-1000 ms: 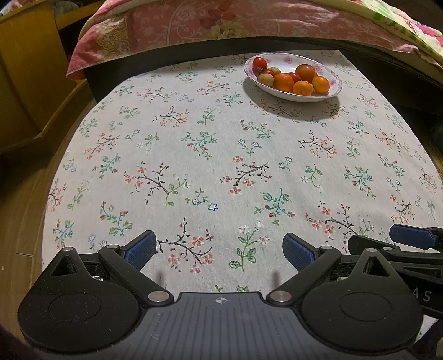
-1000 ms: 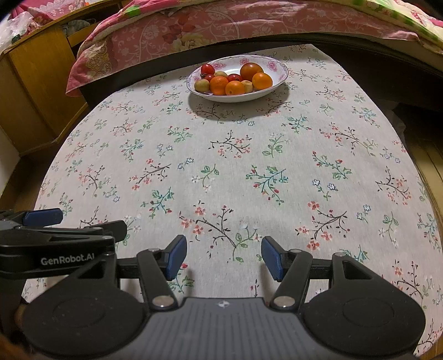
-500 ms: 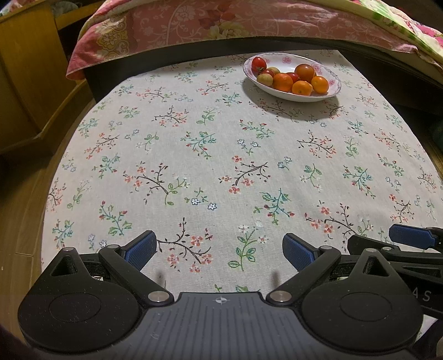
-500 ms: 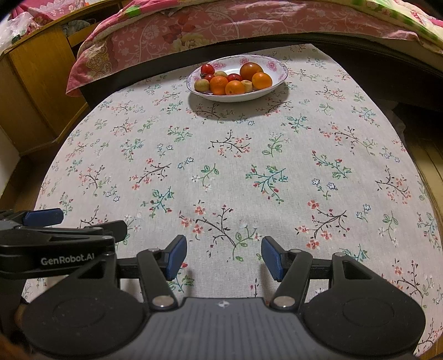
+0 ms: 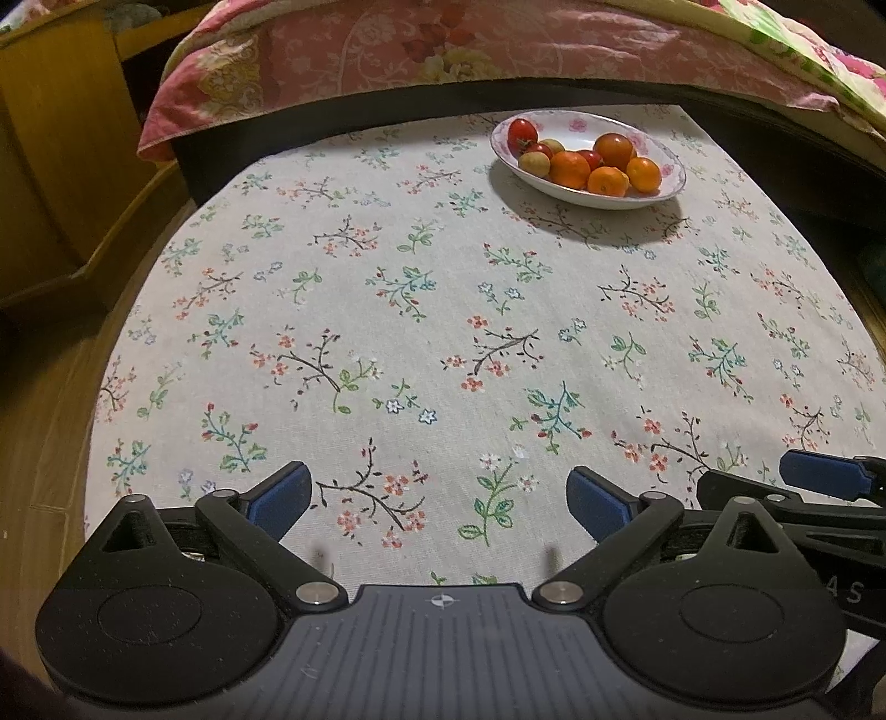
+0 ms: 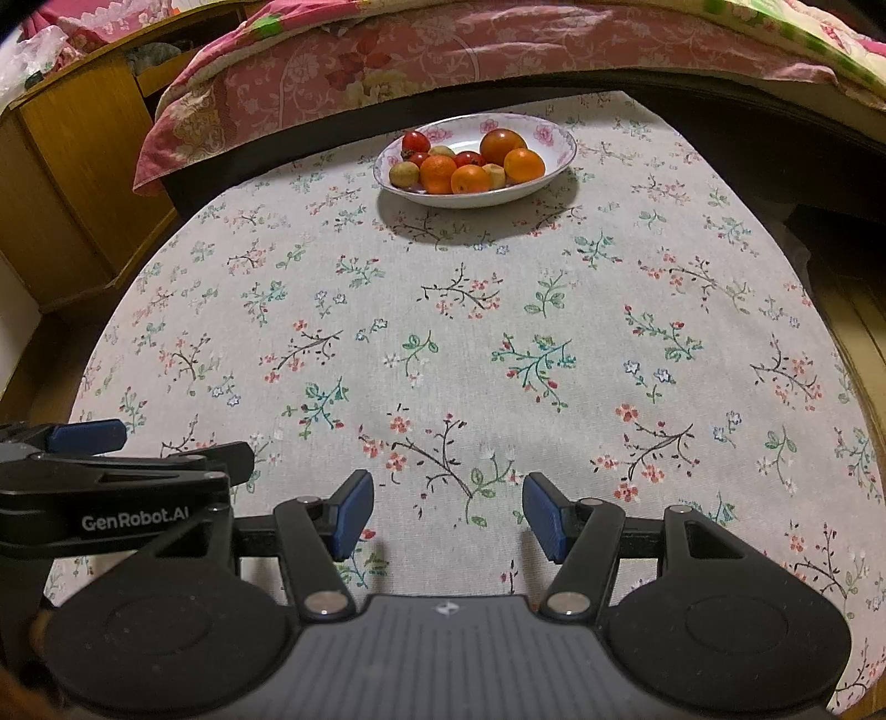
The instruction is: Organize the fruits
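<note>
- bed lies behind the bench, its pink quilt hanging over the far edge; a wooden cabinet stands off to the left. neither seems part of the job.
- bench is covered by a flowered cloth, bare across its whole near and middle stretch, so there is free room to lay fruit out if sorting calls for it.
- bowl sits at the far edge, well apart from both grippers; it keeps the fruit heaped in one place.
- fruit is all in the bowl: oranges, small red tomatoes and pale yellowish pieces, mixed and touching. judged from this, the task looks either finished with everything gathered, or not yet begun if sorting by kind is meant.
- left gripper hangs over the near edge, angled down, jaws wide apart, nothing between them.
- right gripper is just beside it, jaws parted less widely, also empty; both sit back, clear of the bowl.
</note>
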Demonstrator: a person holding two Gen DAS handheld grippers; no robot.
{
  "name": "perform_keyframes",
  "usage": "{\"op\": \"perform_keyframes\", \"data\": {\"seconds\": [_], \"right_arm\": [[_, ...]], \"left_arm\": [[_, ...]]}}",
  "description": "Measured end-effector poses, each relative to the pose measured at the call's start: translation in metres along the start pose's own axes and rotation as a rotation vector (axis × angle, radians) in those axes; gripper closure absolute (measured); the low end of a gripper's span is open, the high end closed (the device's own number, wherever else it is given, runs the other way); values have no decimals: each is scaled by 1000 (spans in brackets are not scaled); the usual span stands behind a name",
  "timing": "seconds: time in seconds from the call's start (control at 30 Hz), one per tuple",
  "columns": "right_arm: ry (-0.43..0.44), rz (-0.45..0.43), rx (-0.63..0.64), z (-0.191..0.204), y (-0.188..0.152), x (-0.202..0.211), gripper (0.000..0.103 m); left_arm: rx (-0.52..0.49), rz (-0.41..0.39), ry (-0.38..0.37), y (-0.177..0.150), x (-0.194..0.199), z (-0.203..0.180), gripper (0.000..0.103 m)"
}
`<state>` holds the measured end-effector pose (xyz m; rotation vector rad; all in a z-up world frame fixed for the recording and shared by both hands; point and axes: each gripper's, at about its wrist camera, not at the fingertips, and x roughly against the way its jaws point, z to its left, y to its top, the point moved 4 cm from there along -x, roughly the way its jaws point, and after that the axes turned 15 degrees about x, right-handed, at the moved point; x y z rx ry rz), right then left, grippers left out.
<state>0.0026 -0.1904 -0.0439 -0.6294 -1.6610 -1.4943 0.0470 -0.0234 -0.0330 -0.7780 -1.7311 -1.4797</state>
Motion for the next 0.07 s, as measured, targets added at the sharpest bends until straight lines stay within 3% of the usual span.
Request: {"op": "perform_keyframes", "data": {"seconds": [0.07], "right_arm": [[1, -4, -4, 0, 0, 1, 49]], "left_arm": [[1, -3, 1, 0, 0, 0, 2]]}}
